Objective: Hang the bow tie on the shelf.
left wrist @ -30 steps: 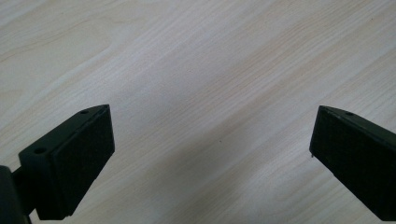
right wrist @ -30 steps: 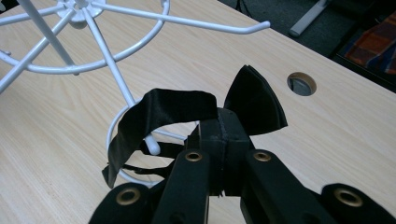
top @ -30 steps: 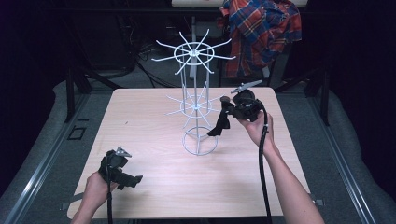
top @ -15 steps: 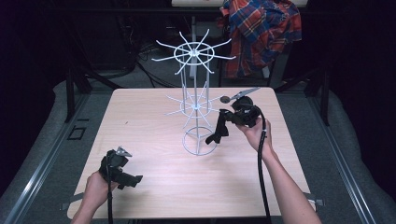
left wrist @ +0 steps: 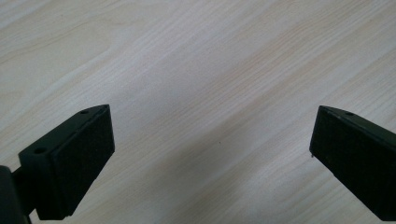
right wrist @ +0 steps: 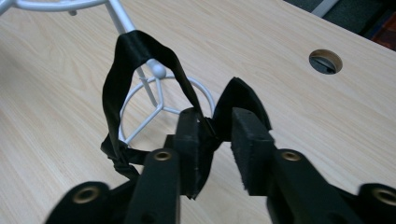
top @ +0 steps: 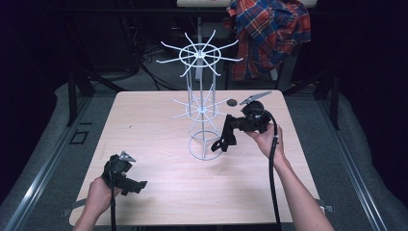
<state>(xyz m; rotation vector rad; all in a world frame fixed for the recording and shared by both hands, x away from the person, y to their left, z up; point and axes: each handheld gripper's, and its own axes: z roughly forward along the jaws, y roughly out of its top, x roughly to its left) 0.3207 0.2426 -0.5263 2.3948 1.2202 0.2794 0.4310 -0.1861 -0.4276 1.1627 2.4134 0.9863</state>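
Hanging from the right claw (top: 224, 138) is a black strap (top: 222, 142), pinched between jaws that stand nearly closed on it. In the right gripper view the strap (right wrist: 122, 84) rises from the claw (right wrist: 219, 149) in a tall loop, its long axis running up and away from the jaws, and the loop's top lies over a ball-tipped prong of the white wire rack (right wrist: 154, 79). From above, the strap droops downward from the claw, just beside the rack's base ring (top: 204, 147) on its right side (whether it touches the ring I cannot tell). The rack (top: 199, 57) stands upright near the middle of the desk (top: 144, 115), with a wheel of prongs at the top and a smaller one halfway down. At the near left corner the left claw (top: 137, 185) sits low over bare wood, jaws wide apart and holding nothing; the left gripper view shows only desk grain (left wrist: 210, 70) between them. A plaid shirt (top: 269, 29) hangs behind the desk.
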